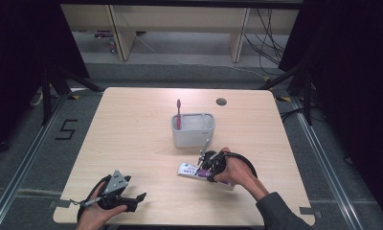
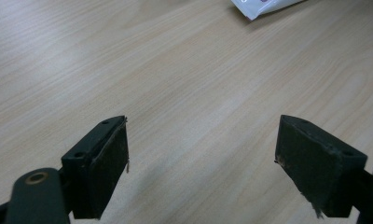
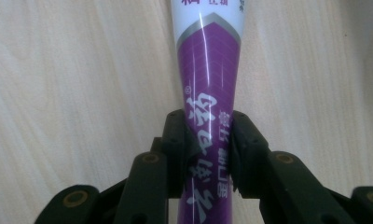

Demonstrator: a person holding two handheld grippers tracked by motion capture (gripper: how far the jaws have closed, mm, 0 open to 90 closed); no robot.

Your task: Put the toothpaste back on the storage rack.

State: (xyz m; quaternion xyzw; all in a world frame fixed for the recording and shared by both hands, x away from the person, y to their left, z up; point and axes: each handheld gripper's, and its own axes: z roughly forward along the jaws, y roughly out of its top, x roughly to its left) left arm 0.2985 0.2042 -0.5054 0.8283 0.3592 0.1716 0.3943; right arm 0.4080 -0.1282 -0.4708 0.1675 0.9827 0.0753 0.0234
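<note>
Nearest the person, the left claw is being held spread over bare worktop, nothing between its jaws. Farther in, in front of the grey holder, the toothpaste tube is lying flat on the worktop, its long axis running across the holder's front, white crimped end pointing left. The right claw is pinching the tube's purple part from both sides. Beyond, a pink toothbrush is standing upright in the holder.
</note>
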